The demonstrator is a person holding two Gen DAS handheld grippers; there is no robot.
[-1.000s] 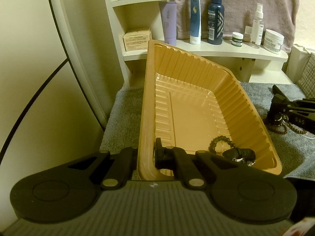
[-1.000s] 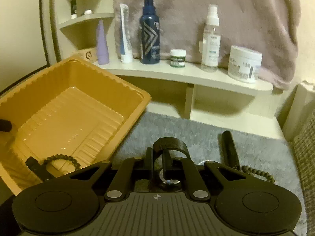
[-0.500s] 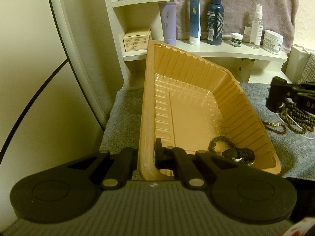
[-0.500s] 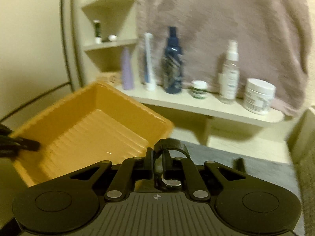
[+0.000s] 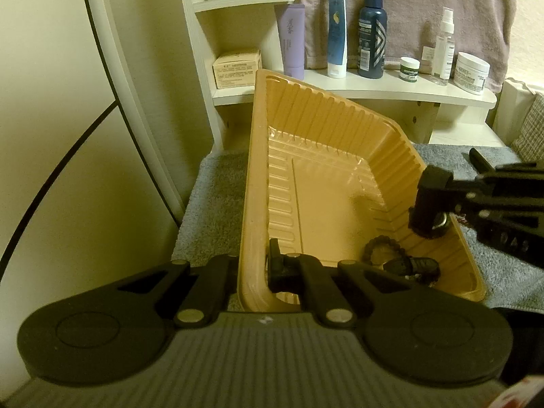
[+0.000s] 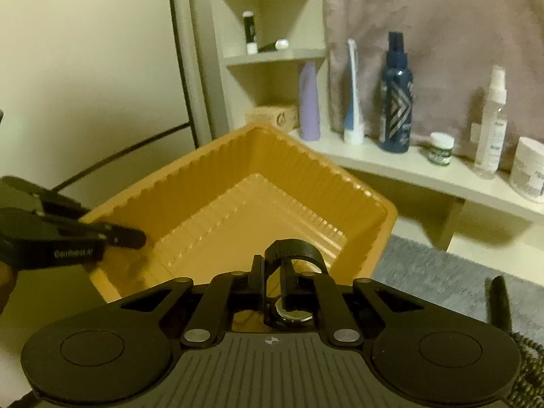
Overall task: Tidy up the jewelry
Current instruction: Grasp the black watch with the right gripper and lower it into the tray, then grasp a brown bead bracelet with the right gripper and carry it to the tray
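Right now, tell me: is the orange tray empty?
No: in the left wrist view a dark beaded bracelet and another dark piece lie in the near corner of the orange tray.

A white wooden shelf (image 5: 374, 90) at the far side carries a lavender tube (image 5: 293, 40), a dark blue spray bottle (image 5: 371, 30) and a white cream jar (image 5: 472, 72); a mauve towel (image 6: 442, 34) hangs behind.

My left gripper (image 5: 253, 267) is matte black: two round side discs, ribbed grey housing, silver pivot screws on angled linkage arms. My right gripper (image 6: 273, 284) matches it, with a small crosshair mark on its housing. Seen side-on, each body carries pale lettering, too blurred to read fully.
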